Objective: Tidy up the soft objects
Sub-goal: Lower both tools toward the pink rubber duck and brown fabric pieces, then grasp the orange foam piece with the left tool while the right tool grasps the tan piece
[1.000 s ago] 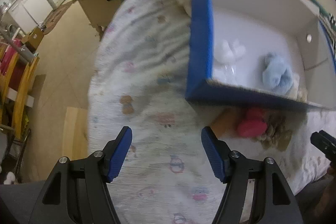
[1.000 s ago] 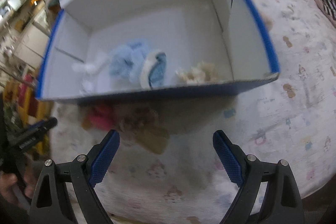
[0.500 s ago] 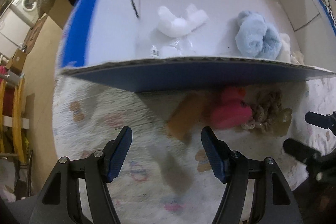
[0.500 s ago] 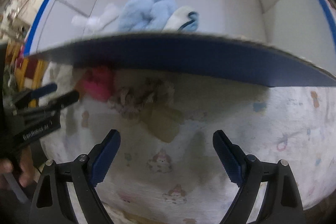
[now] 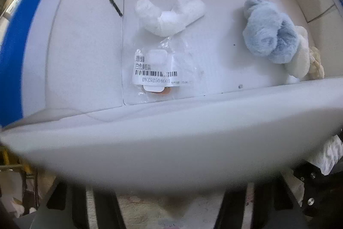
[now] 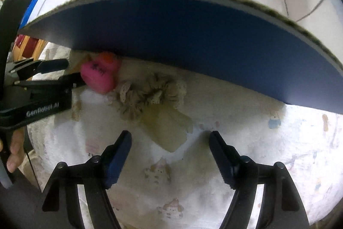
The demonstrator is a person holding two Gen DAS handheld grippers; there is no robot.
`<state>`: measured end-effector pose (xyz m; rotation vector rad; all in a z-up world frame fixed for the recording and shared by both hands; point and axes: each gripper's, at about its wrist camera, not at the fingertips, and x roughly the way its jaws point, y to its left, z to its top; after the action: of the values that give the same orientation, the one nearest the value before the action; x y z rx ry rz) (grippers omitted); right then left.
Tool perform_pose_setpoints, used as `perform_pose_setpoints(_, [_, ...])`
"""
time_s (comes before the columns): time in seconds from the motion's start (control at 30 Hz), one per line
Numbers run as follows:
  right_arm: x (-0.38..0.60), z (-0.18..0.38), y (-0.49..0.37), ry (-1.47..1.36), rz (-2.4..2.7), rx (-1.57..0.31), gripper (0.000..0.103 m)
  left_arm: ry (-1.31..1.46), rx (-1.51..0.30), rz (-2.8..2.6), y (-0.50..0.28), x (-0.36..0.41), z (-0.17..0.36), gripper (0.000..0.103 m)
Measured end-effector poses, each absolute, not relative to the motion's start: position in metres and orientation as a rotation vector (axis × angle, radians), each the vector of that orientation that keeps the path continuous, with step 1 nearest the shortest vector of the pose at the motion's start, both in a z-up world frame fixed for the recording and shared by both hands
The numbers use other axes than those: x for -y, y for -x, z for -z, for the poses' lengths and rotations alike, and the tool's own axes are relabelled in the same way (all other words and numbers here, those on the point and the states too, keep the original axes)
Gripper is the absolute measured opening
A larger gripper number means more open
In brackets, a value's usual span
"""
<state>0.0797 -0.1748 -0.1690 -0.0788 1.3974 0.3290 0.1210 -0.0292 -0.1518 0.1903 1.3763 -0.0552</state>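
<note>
A blue box with a white inside [image 5: 85,46] fills the left wrist view. In it lie a white plush piece [image 5: 169,16], a clear bag with a barcode label [image 5: 156,72], a light blue fluffy toy [image 5: 270,35] and cream items [image 5: 308,61]. In the right wrist view a pink soft toy [image 6: 99,74] and a beige lace scrunchie [image 6: 148,98] lie on the printed blanket [image 6: 257,153] under the box's blue front wall [image 6: 193,40]. My left gripper [image 6: 72,73] stands open around the pink toy's left end. My right gripper [image 6: 170,156] is open and empty, short of the scrunchie.
A translucent yellowish tag [image 6: 169,130] lies by the scrunchie, just ahead of my right gripper. The box's front wall [image 5: 171,143] hides my left fingers in the left wrist view. Furniture shows at the far left [image 6: 27,46].
Both grippers moved forward and down toward the box. The left one reached the pink toy, its view now looking over the box wall. The right one came closer to the scrunchie.
</note>
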Motion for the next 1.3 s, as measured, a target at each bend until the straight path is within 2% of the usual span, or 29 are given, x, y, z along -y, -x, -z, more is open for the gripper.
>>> perform_pose_setpoints(0.03, [0.174, 0.17, -0.079, 0.085, -0.331, -1.396, 0.069, -0.173, -1.385, 0.06, -0.123, 0.027, 0.153, 0.04])
perform_pose_setpoints(0.07, [0.172, 0.17, -0.079, 0.09, -0.334, -1.399, 0.056, -0.157, -1.389, 0.065, -0.124, 0.025, 0.153, 0.032])
perform_pose_setpoints(0.1, [0.171, 0.171, -0.078, 0.096, -0.331, -1.402, 0.044, -0.142, -1.391, 0.073, -0.124, 0.023, 0.153, 0.029])
perform_pose_setpoints(0.23, [0.174, 0.167, -0.081, 0.054, -0.316, -1.391, 0.034, -0.124, -1.386, 0.094, -0.125, 0.019, 0.151, 0.024])
perform_pose_setpoints(0.27, [0.174, 0.164, -0.081, 0.044, -0.317, -1.383, 0.029, -0.118, -1.385, 0.097, -0.119, 0.014, 0.153, 0.021])
perform_pose_setpoints(0.4, [0.176, 0.158, -0.079, 0.031, -0.311, -1.363, 0.019, -0.078, -1.389, 0.117, -0.117, 0.0, 0.151, 0.013])
perform_pose_setpoints(0.63, [0.184, 0.147, -0.074, -0.005, -0.312, -1.345, 0.012, 0.0, -1.379, 0.124, -0.112, -0.029, 0.149, 0.007])
perform_pose_setpoints(1.03, [0.191, 0.116, -0.069, -0.082, -0.387, -1.241, 0.01, 0.015, -1.329, 0.121, -0.09, -0.066, 0.123, 0.006])
perform_pose_setpoints(1.3, [0.189, 0.093, -0.056, -0.084, -0.42, -1.165, 0.01, 0.014, -1.221, 0.064, -0.062, -0.065, 0.082, 0.006])
